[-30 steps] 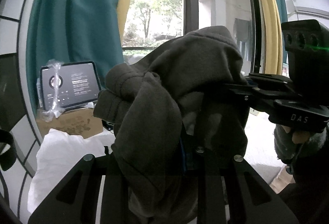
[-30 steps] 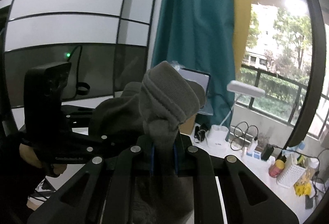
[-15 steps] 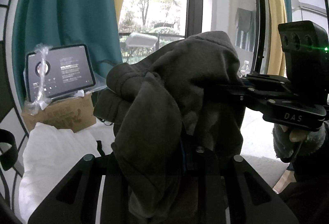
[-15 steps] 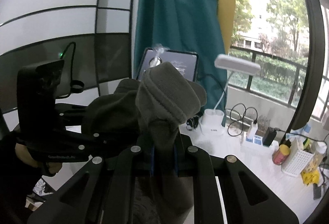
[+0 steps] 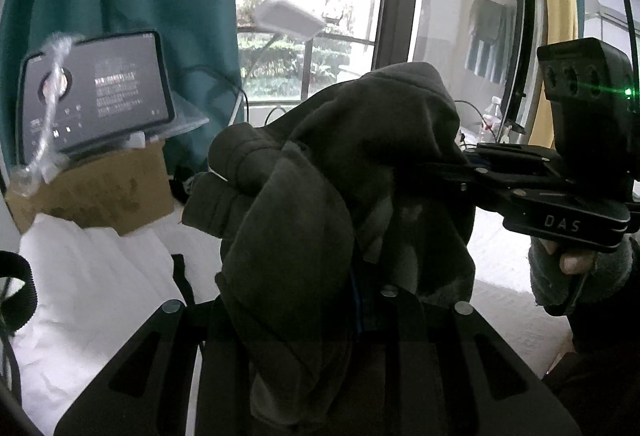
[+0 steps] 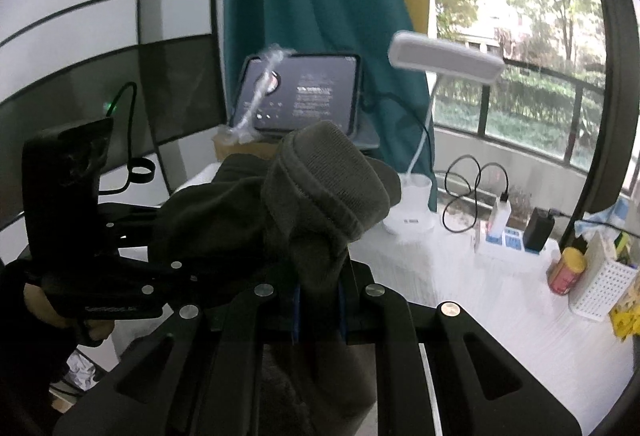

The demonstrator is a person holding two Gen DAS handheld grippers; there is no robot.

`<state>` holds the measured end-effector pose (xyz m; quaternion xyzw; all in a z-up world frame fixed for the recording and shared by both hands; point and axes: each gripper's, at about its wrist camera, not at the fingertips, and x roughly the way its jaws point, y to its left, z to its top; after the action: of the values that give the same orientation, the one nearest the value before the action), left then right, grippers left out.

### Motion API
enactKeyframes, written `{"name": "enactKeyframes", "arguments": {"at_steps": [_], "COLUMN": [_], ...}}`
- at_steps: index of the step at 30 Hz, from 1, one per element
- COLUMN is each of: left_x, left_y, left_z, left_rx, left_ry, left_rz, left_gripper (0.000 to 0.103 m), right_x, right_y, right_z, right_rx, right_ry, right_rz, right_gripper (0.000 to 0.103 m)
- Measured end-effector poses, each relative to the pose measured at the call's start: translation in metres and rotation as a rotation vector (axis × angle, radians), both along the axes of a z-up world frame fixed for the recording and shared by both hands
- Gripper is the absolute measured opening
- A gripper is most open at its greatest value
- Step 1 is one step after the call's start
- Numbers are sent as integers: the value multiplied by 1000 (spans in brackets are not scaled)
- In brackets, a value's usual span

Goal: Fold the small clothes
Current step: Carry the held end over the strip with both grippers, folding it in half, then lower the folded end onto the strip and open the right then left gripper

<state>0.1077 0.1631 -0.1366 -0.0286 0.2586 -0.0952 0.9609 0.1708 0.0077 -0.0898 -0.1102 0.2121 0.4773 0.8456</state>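
A dark grey garment (image 5: 340, 172) is held up in the air between the 2 grippers, well above the white-covered table (image 6: 500, 300). The left gripper (image 5: 360, 300) is clamped on a thick bunch of the cloth, which spills over its fingers and hides the tips. The right gripper (image 6: 318, 300) is pinched on a ribbed hem or cuff of the same garment, a narrow strip of fabric being seen pressed between the blue pads. In the left wrist view the right gripper is seen from the side, reaching into the cloth just beside the left one.

No fold is shown: the garment is crumpled, rounded and hanging in loose lobes, with no flat panel or crease to be made out. It is judged that the task is at an early stage, the piece being only picked up by 2 points. Spreading it on the table, smoothing it and folding it are all judged to be left
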Motion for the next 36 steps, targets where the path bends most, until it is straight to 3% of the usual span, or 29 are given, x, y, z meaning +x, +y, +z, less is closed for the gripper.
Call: {"name": "enactKeyframes", "arguments": {"at_steps": [22, 36], "left_x": [55, 87], "left_y": [29, 64], "left_z": [-49, -88], "left_rx": [-73, -152], "left_ry": [158, 293], "left_rz": [-4, 99], "left_gripper": [23, 26], "right_x": [84, 126], "right_y": [40, 61], "right_z": [-75, -124], "right_rx": [-95, -165], "right_ry": [161, 258], "right_rz": [-41, -70], "right_gripper": [15, 15]}}
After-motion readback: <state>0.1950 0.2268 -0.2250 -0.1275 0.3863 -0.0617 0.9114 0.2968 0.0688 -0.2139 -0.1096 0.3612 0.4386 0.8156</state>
